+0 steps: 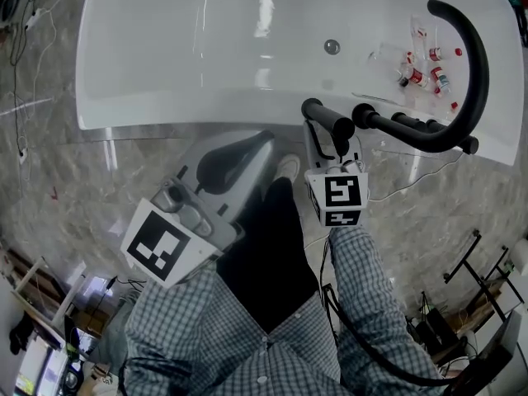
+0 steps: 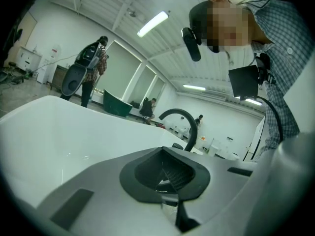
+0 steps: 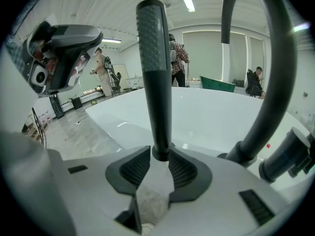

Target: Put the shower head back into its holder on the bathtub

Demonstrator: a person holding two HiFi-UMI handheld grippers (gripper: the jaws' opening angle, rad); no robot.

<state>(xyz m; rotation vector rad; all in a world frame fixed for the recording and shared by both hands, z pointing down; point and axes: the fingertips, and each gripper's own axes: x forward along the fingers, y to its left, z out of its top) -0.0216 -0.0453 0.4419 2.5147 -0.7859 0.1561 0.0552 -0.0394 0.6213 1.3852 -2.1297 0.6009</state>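
The black stick-shaped shower head (image 1: 328, 120) (image 3: 155, 77) hangs over the near rim of the white bathtub (image 1: 206, 97). My right gripper (image 1: 334, 151) (image 3: 160, 162) is shut on its lower end. Just to its right on the rim stand the black faucet fittings (image 1: 406, 124) (image 3: 288, 157) and the tall curved spout (image 1: 478, 64) (image 3: 275, 77). I cannot tell which fitting is the holder. My left gripper (image 1: 247, 151) (image 2: 170, 178) hovers over the floor beside the tub, shut, with nothing between its jaws.
Several small bottles (image 1: 425, 66) lie in the tub's right end, near the drain (image 1: 332, 46). Marble floor (image 1: 49, 155) surrounds the tub. Cables (image 1: 25, 23) run at the left. People stand far off (image 2: 93, 63) in the hall.
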